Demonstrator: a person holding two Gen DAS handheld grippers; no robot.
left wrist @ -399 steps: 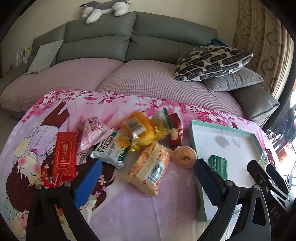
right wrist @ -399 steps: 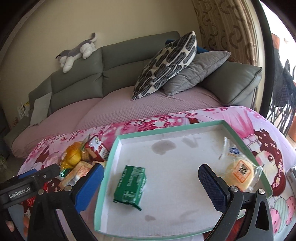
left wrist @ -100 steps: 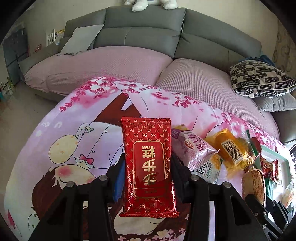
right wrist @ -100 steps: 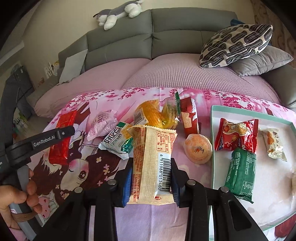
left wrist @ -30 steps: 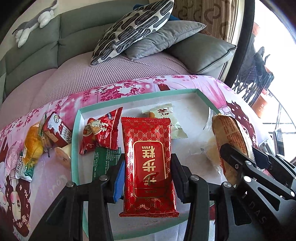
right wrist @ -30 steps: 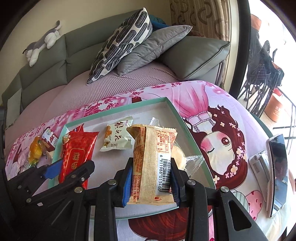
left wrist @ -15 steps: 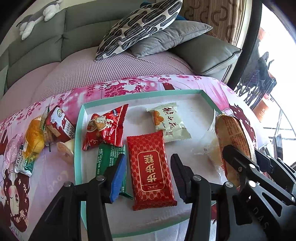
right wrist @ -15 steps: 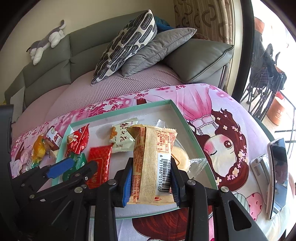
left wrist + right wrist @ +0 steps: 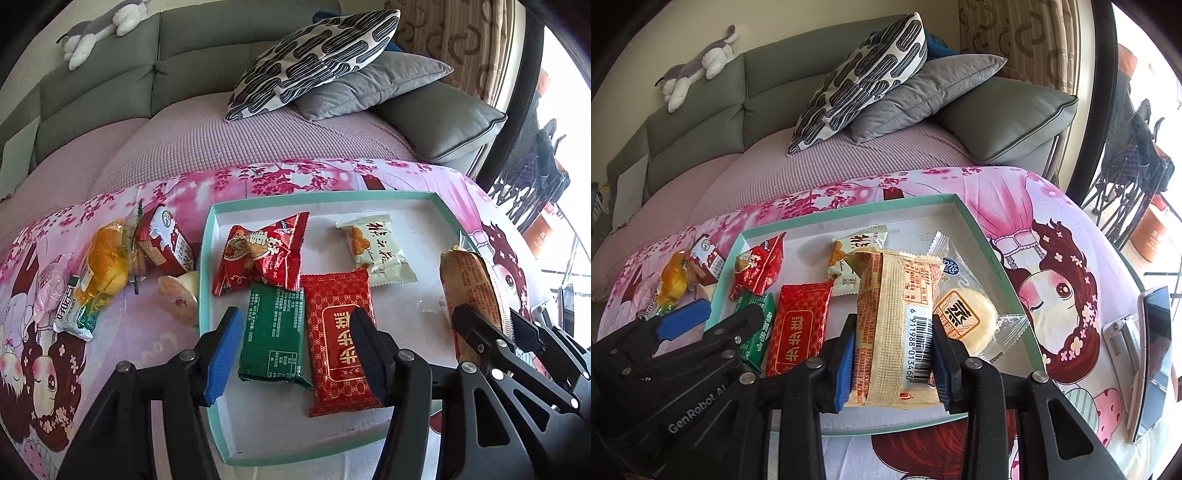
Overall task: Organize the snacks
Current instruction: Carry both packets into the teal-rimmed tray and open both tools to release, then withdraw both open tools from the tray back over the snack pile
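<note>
A teal-rimmed white tray (image 9: 205, 258) (image 9: 975, 225) lies on the pink printed cloth. In it lie a red patterned pack (image 9: 341, 338) (image 9: 799, 325), a green pack (image 9: 275, 328), a red crinkled bag (image 9: 260, 254), a pale cracker pack (image 9: 373, 249) and a clear-wrapped round cake (image 9: 964, 314). My left gripper (image 9: 295, 350) is open and empty, just above the green and red packs. My right gripper (image 9: 892, 350) is shut on a beige bread pack (image 9: 899, 325) and holds it over the tray's near right part.
Several snacks lie left of the tray: an orange-yellow bag (image 9: 105, 262), a red-white carton (image 9: 166, 242), a round cake (image 9: 177, 299), a green-white pack (image 9: 74, 310). A phone (image 9: 1152, 354) lies at the table's right edge. A sofa with cushions (image 9: 314, 51) stands behind.
My left gripper has let go of the red patterned pack in the tray, opened, and drawn back a little. My right gripper still holds the bread pack over the tray.
</note>
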